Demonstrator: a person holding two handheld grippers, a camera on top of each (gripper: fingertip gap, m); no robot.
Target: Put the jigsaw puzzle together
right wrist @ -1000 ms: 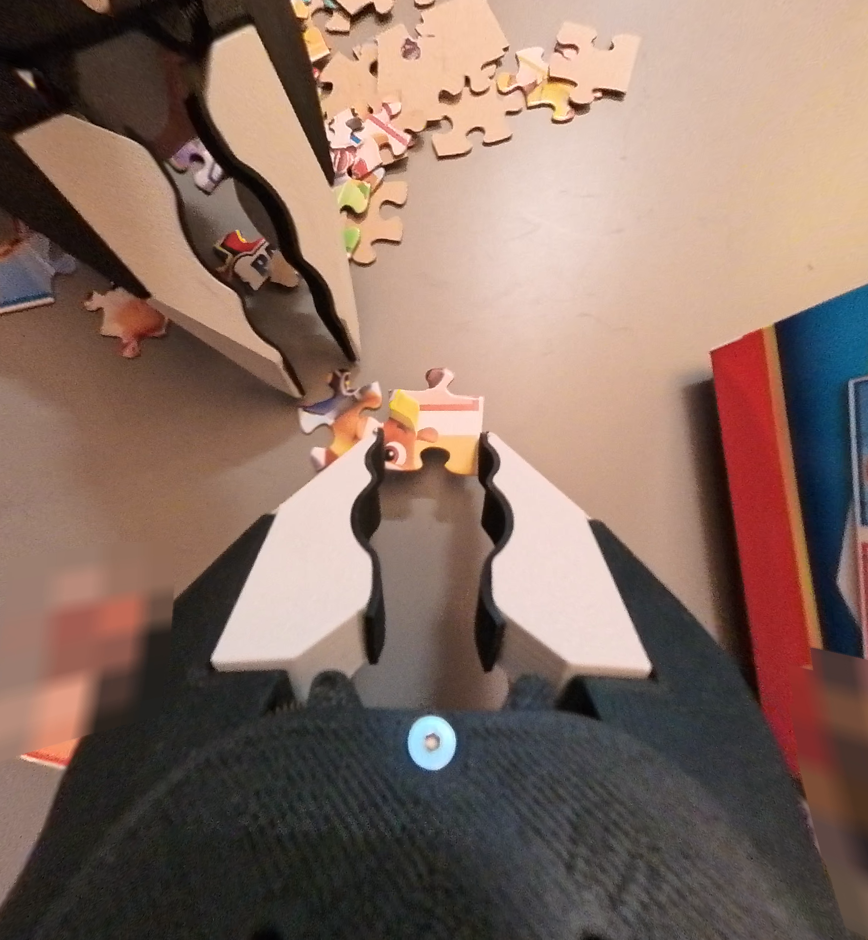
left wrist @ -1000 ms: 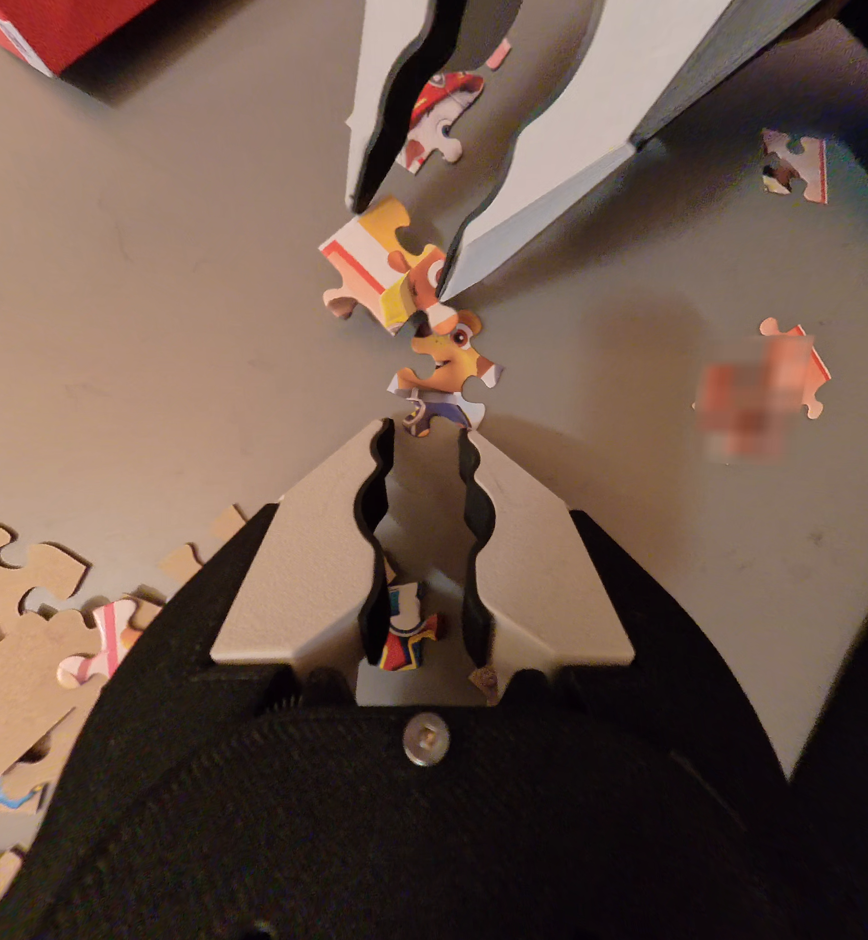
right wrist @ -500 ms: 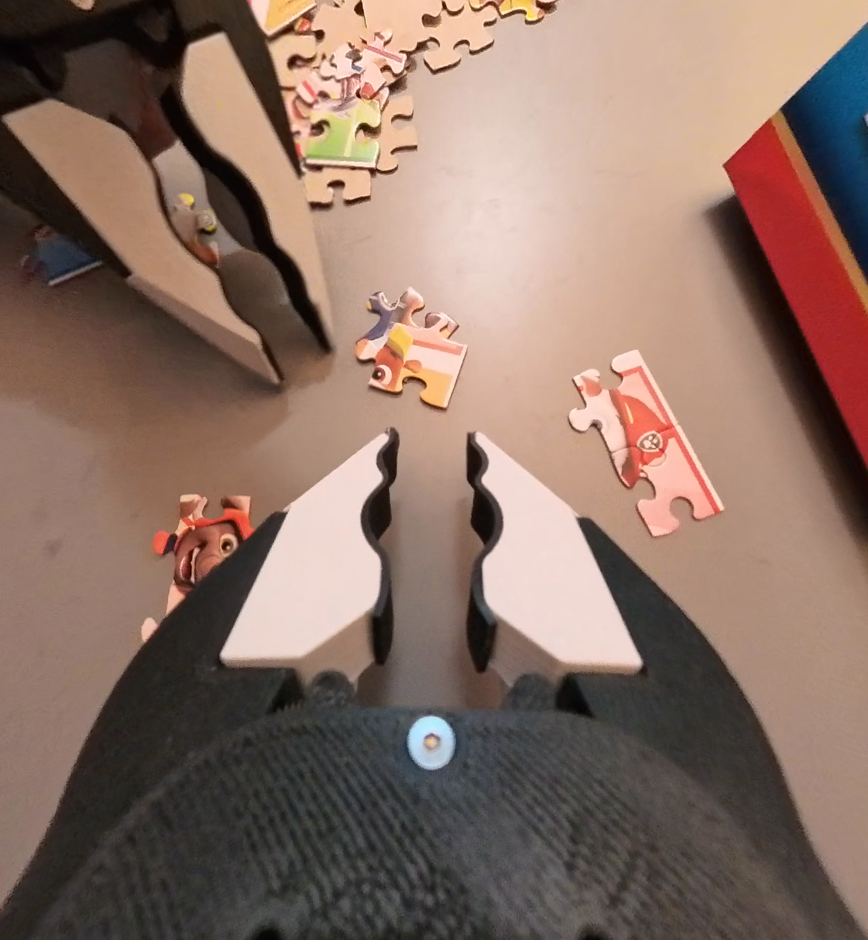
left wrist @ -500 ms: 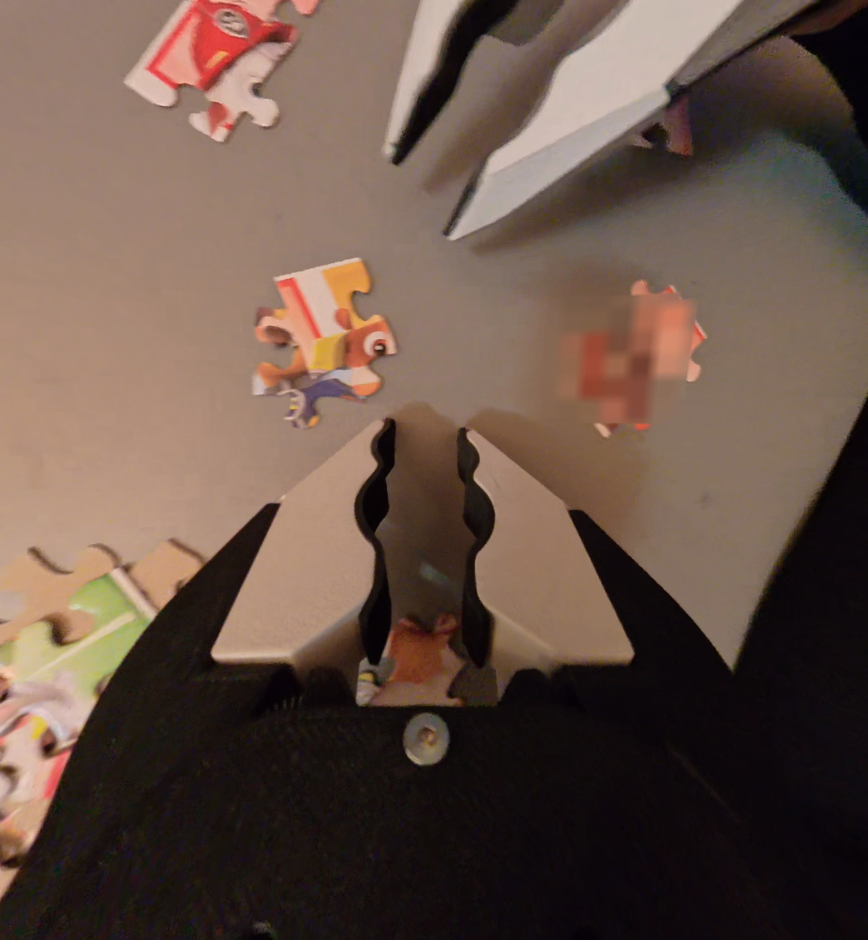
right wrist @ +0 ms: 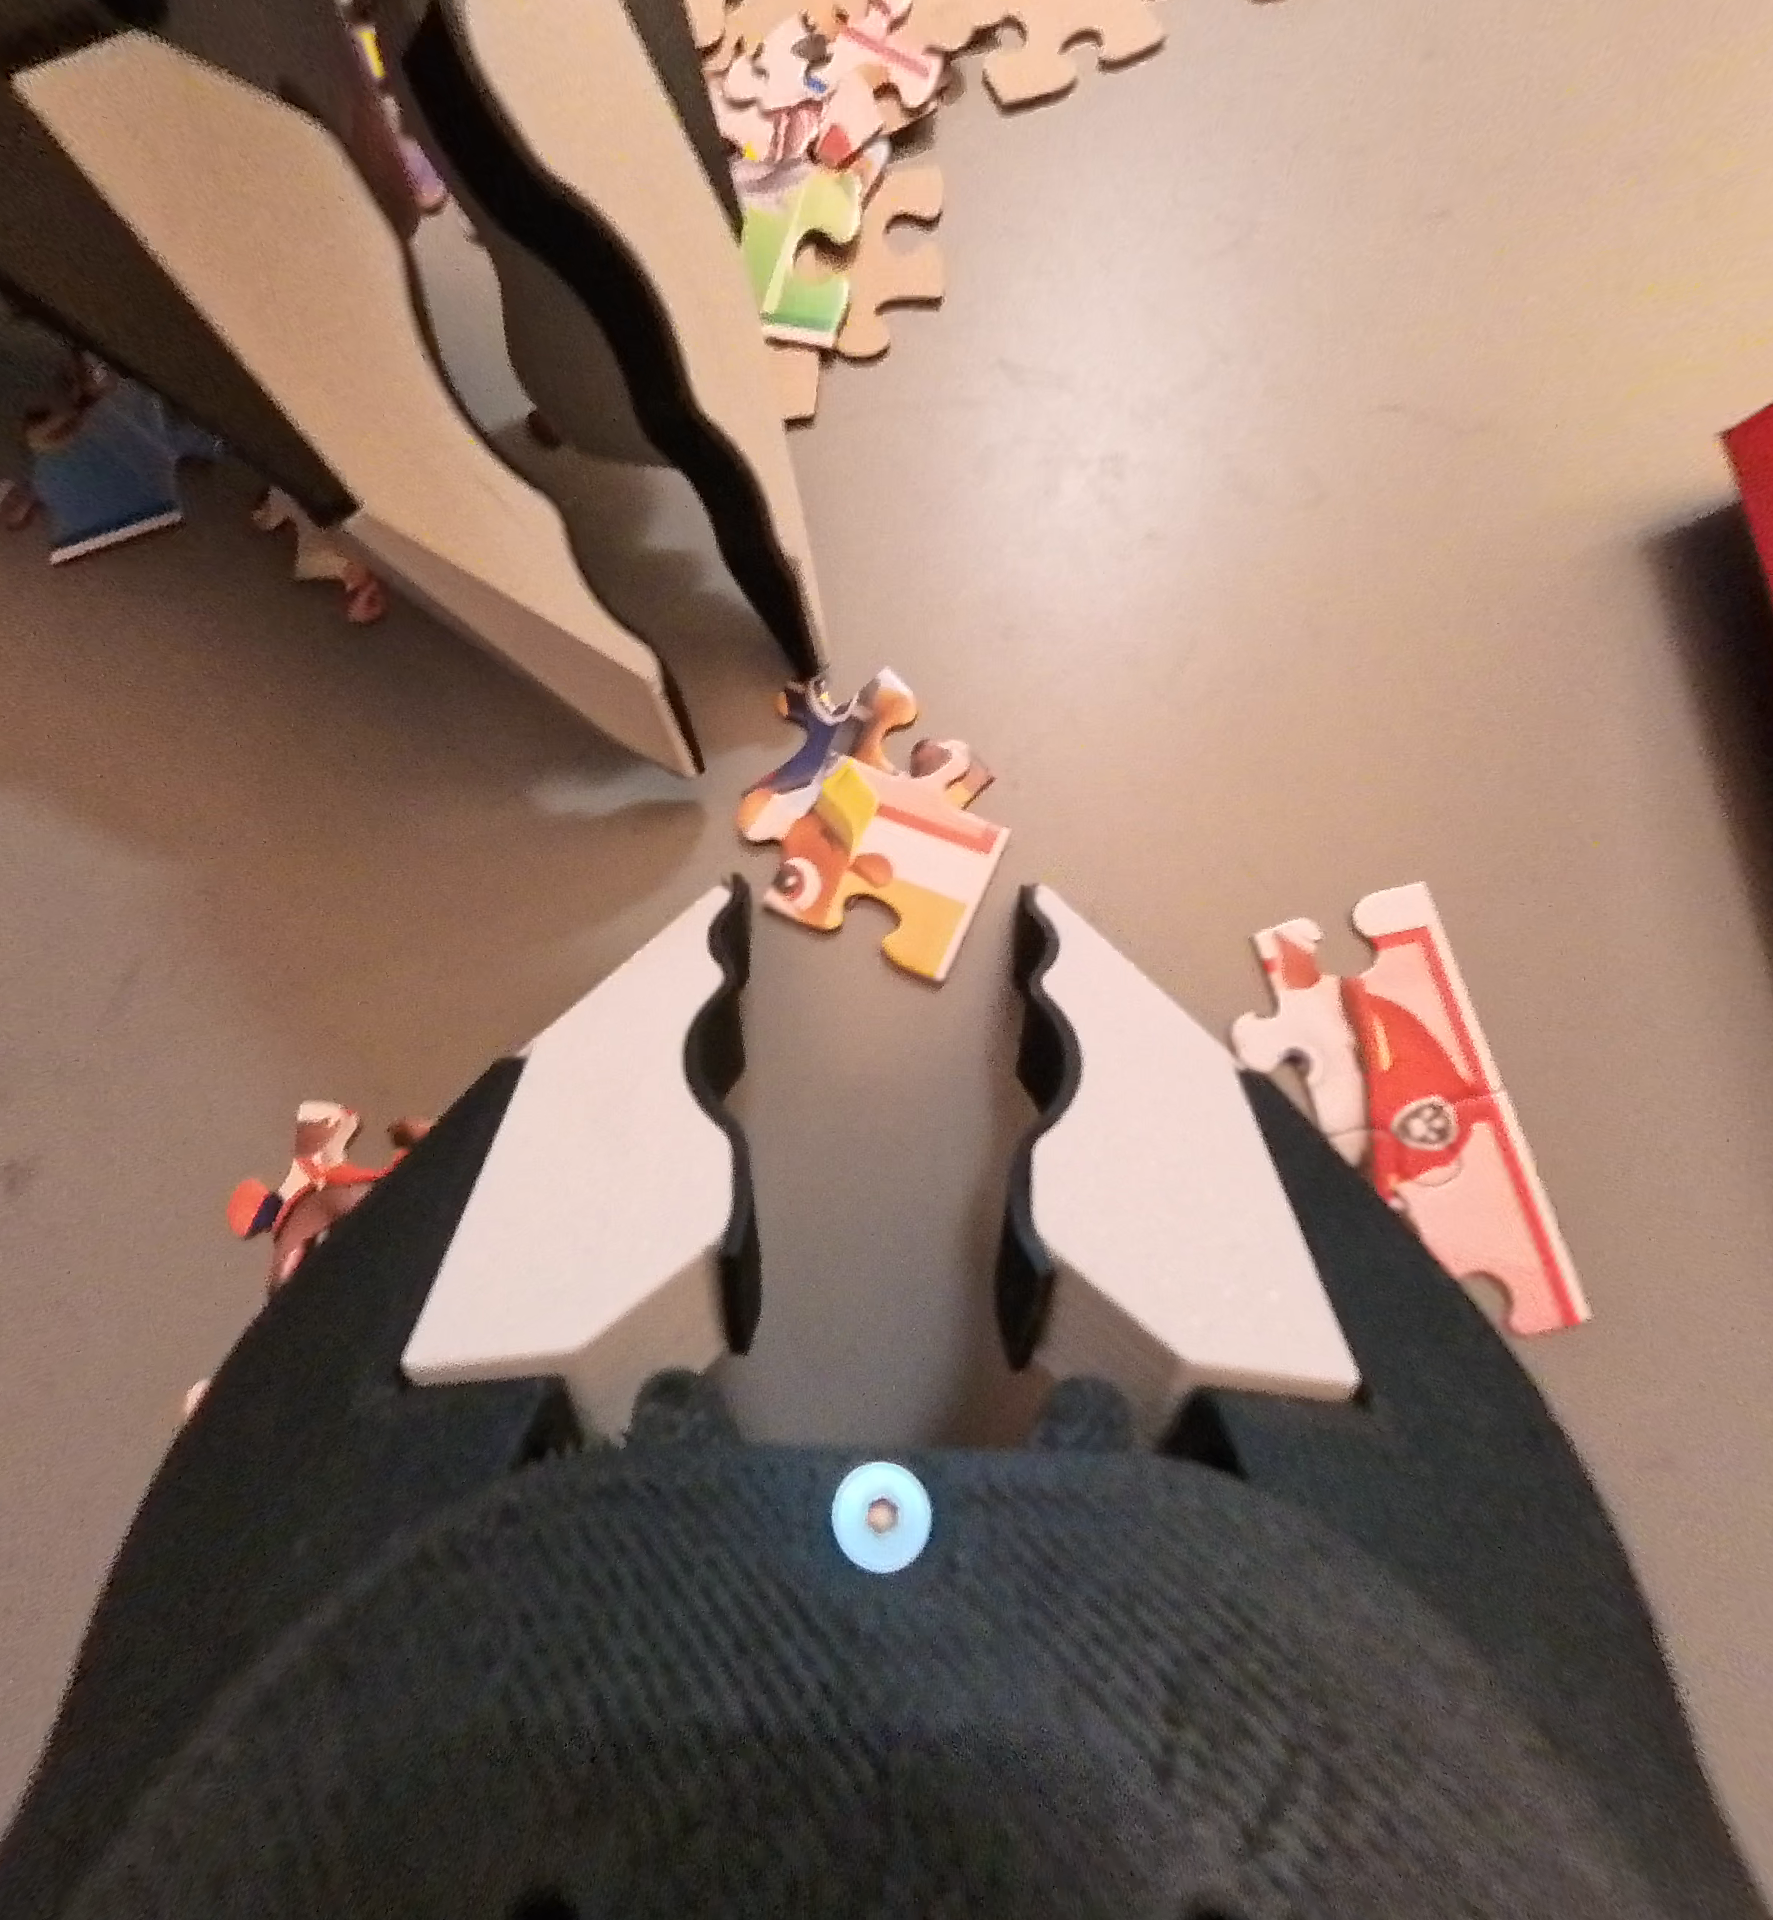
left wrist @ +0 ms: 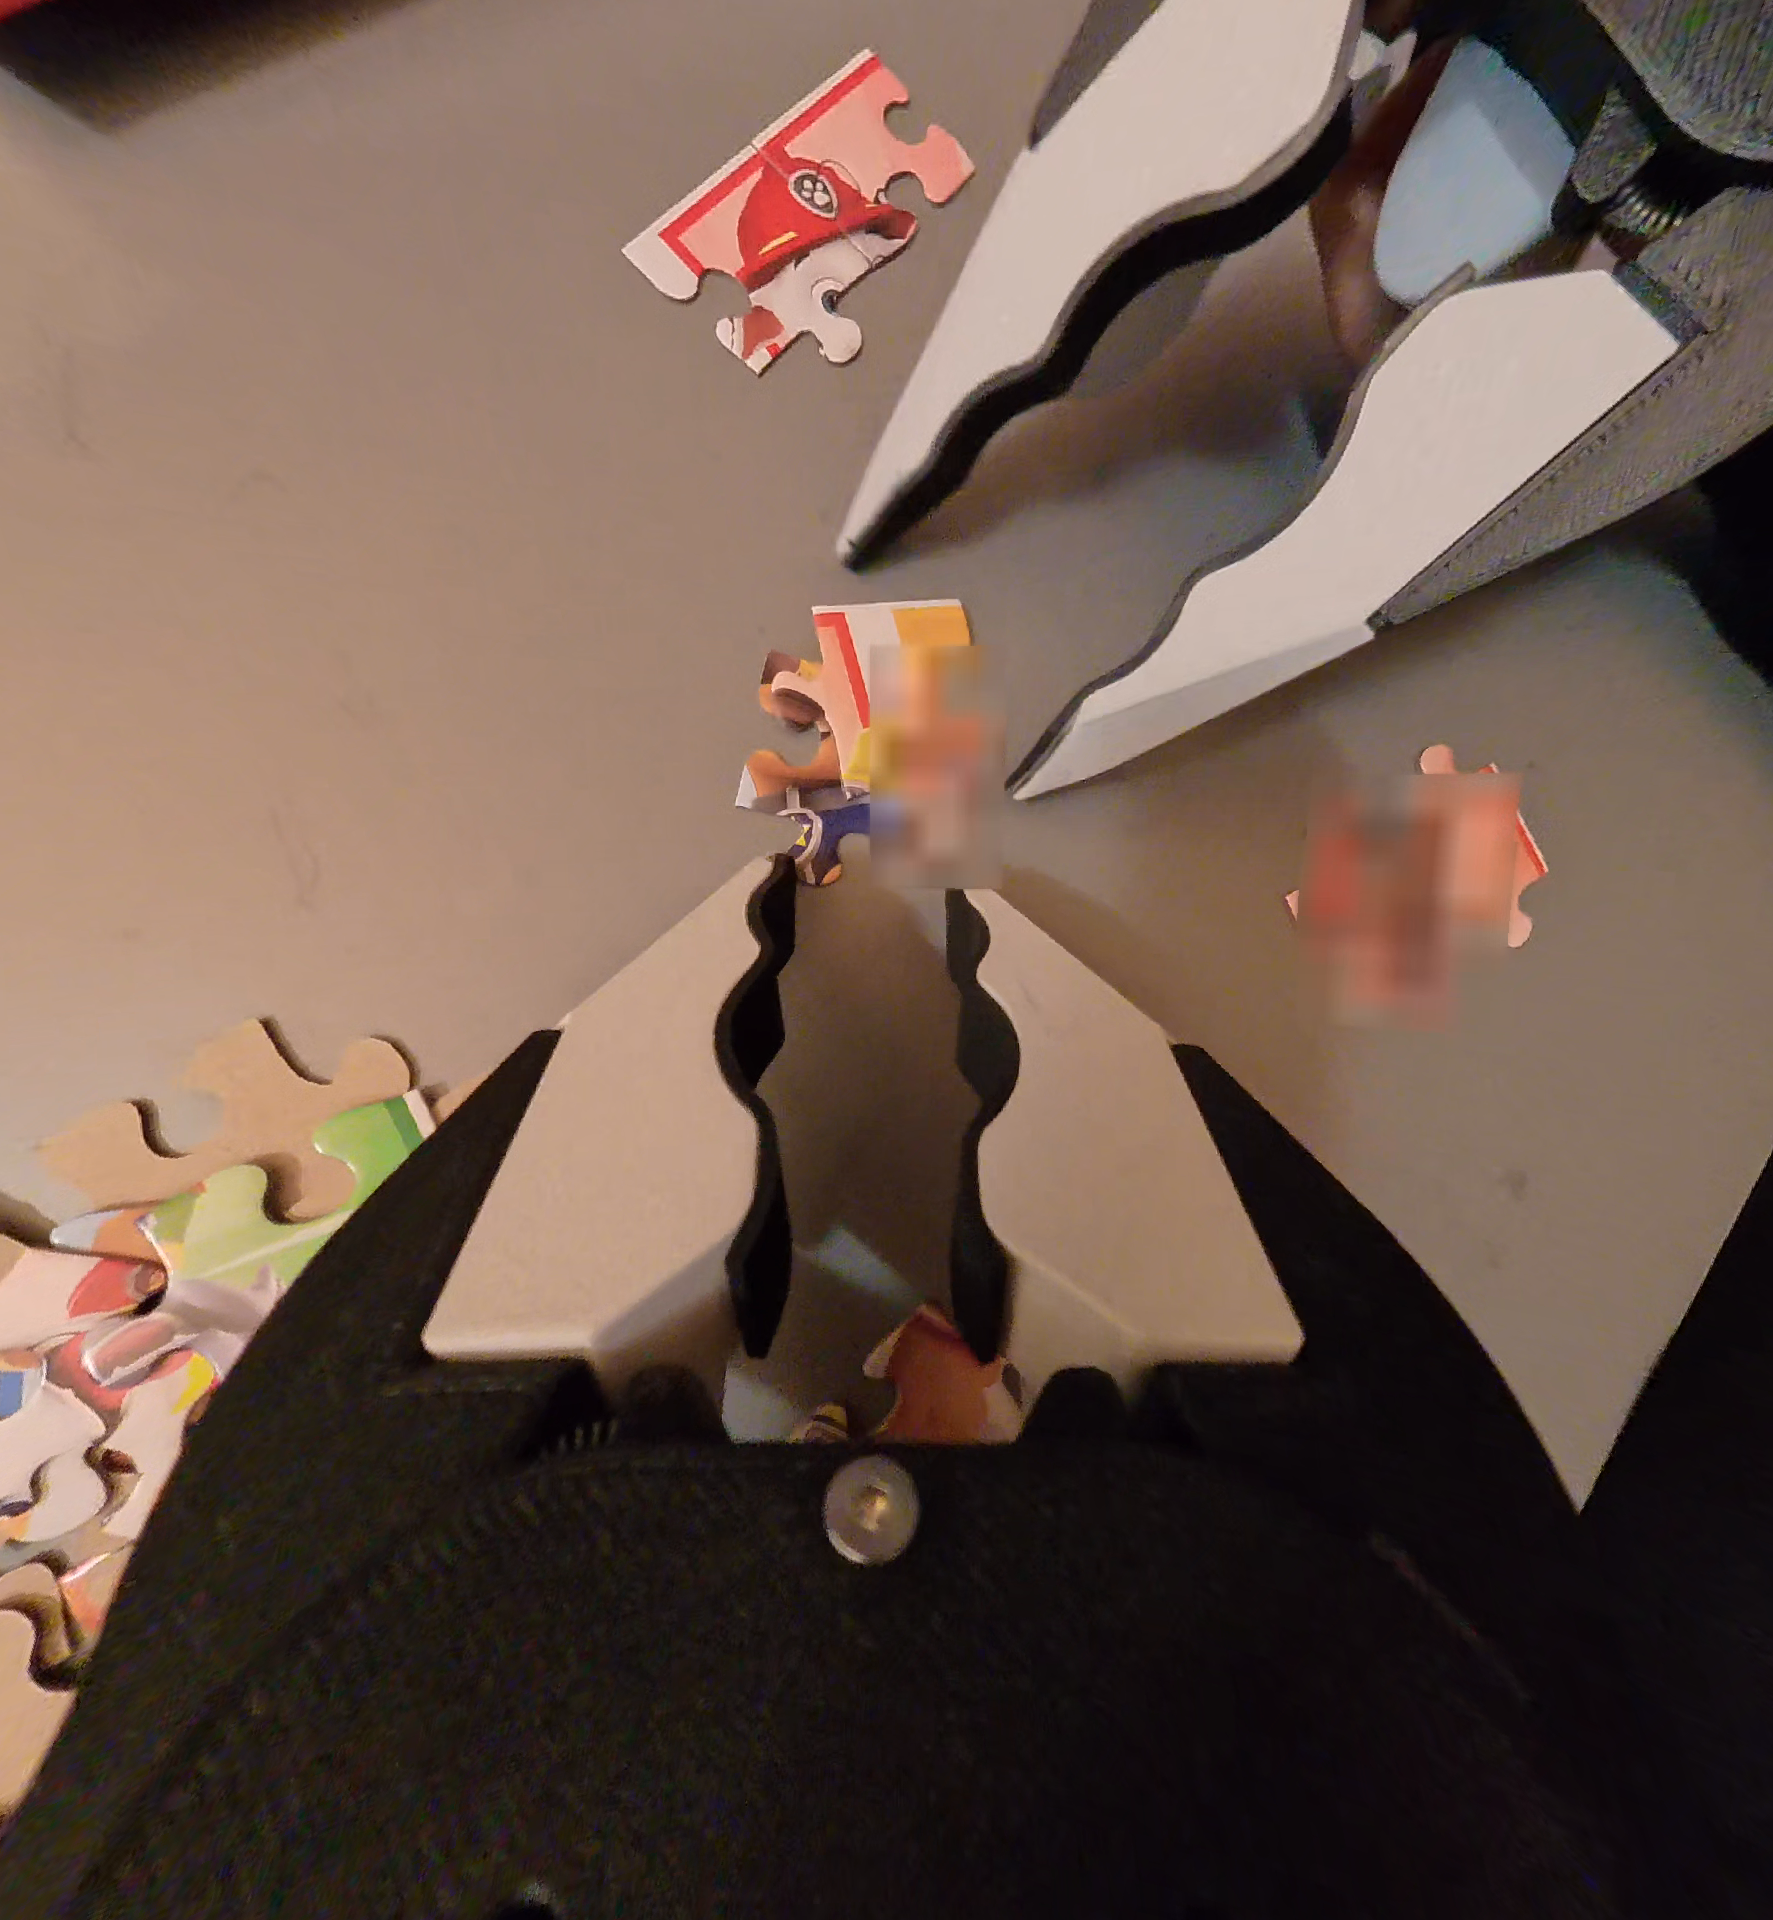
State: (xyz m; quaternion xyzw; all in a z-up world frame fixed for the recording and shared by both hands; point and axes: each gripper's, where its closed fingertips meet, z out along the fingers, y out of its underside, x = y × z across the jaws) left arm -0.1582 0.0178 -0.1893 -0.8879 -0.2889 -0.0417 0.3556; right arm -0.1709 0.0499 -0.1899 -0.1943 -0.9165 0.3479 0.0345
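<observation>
L gripper (left wrist: 866, 883) fingers apart, nothing clamped, one tip touching joined puzzle pieces (left wrist: 840, 727) on counter (left wrist: 342, 623), R gripper (right wrist: 877, 904) fingers wide apart, same pieces just ahead.

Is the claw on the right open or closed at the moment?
Open. The right claw has its two fingers well apart with bare table between them, just short of the joined puzzle pieces; it holds nothing.

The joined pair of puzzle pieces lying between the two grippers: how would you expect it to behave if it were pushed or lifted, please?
The joined pair lies flat and thin on the smooth table, so it would probably slide rather than tip. Only interlocking tabs join it, so lifting one end may separate it. It looks like light cardboard, probably stiff.
</observation>
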